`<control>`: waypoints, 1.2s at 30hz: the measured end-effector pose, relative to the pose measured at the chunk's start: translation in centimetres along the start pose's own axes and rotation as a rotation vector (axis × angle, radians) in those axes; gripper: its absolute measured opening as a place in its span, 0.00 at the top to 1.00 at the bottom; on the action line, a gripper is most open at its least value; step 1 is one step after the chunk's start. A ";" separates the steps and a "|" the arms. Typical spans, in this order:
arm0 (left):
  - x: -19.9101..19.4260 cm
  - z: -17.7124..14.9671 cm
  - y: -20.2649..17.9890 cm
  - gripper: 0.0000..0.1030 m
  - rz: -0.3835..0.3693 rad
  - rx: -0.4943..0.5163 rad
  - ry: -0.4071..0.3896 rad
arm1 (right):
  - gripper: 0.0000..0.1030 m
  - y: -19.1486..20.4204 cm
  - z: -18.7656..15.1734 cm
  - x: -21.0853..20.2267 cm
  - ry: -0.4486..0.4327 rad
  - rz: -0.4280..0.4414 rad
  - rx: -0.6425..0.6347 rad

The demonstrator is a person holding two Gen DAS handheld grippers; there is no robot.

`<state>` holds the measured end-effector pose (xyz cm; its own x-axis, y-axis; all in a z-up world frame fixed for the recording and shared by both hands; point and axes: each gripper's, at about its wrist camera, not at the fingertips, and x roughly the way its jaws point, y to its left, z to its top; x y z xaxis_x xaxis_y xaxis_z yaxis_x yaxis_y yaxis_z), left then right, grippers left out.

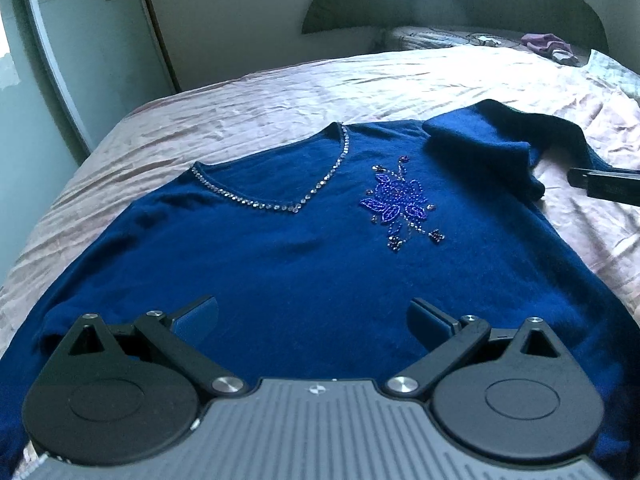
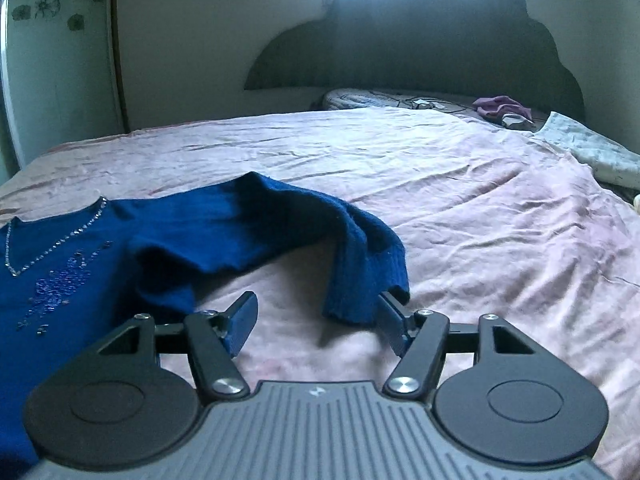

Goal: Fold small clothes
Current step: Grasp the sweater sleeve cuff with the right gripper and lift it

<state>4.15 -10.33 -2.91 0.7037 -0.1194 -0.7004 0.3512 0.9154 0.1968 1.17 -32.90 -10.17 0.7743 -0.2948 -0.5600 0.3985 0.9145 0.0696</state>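
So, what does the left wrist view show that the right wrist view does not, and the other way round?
Only the left wrist view shows the open left gripper over the sweater's body, the whole neckline, and the right gripper from the side.

Only the right wrist view shows the open right gripper at the sleeve cuff, and the window.

Both show the blue sweater, its beaded flower and the pink bedsheet.

Left tongs [image 1: 312,320] spread wide; right tongs [image 2: 316,324] likewise.

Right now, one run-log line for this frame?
blue sweater flat on bed | sleeve bunched | left tool open | right tool open by cuff
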 end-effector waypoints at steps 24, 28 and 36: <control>2.1 0.0 0.6 0.01 0.027 -0.011 0.039 | 0.94 -8.3 0.7 2.4 0.067 0.361 0.534; 2.2 0.0 1.0 0.01 0.033 -0.019 0.042 | 0.94 -9.7 0.0 2.6 0.072 0.546 0.713; 2.4 0.0 1.5 0.01 0.060 -0.023 0.040 | 0.94 -7.4 1.5 1.1 0.044 0.761 0.743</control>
<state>6.39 -9.28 -4.31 0.6978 -0.0486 -0.7146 0.2944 0.9290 0.2243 -0.18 -40.45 -10.02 0.9336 0.3069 -0.1851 0.0286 0.4510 0.8921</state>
